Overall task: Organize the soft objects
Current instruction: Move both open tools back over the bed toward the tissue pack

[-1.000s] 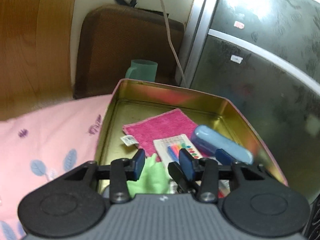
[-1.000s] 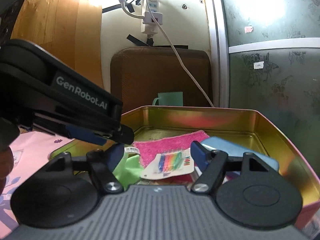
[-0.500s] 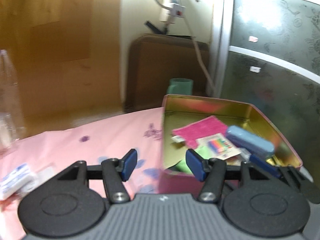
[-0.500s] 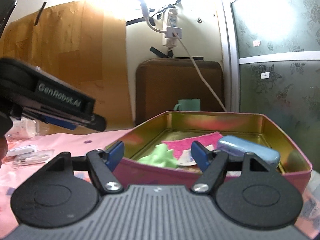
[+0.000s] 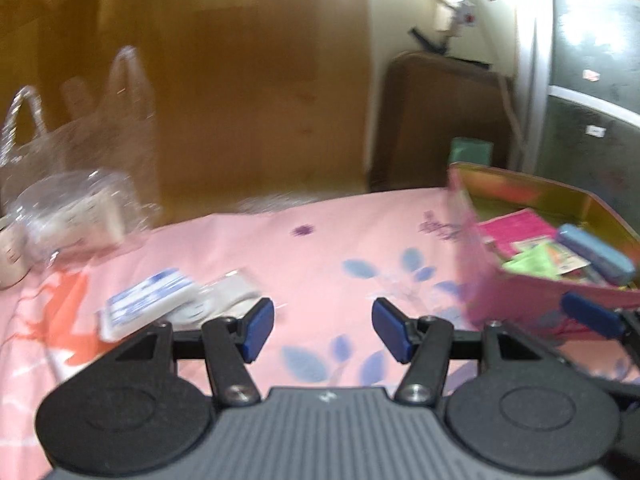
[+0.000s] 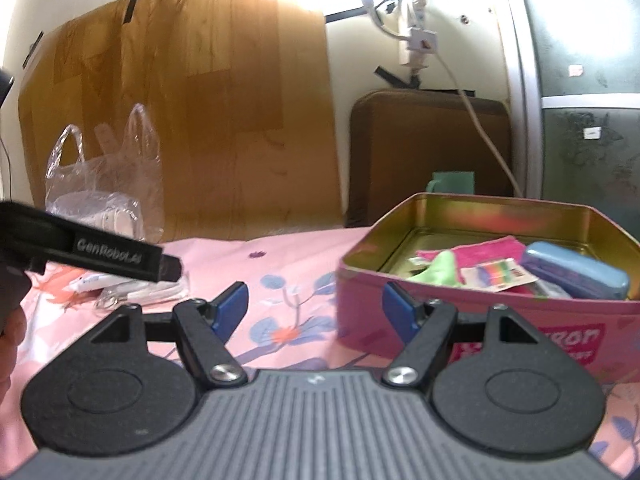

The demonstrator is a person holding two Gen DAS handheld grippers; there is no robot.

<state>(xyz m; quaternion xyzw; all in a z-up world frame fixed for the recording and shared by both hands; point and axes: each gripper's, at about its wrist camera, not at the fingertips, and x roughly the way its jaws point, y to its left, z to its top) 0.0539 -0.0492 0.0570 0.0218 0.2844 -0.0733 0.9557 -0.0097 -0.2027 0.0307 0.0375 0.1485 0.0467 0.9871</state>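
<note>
Jaws of your left gripper (image 5: 323,330) and right gripper (image 6: 314,307) gape, both empty. Flat blue-and-white soft packet (image 5: 150,304) lies at left jaws' ten o'clock, long axis toward two o'clock; left hand nearer. Pink rectangular tin (image 6: 472,320) sits at three o'clock.

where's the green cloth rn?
The green cloth lies inside the pink tin, right side of both wrist views, against the pink towel and left of the blue case.

We look low along each gripper's fingers over the pink cloth (image 5: 320,248), both views sharing the tin (image 6: 480,320) and plastic bag (image 6: 104,184).
</note>
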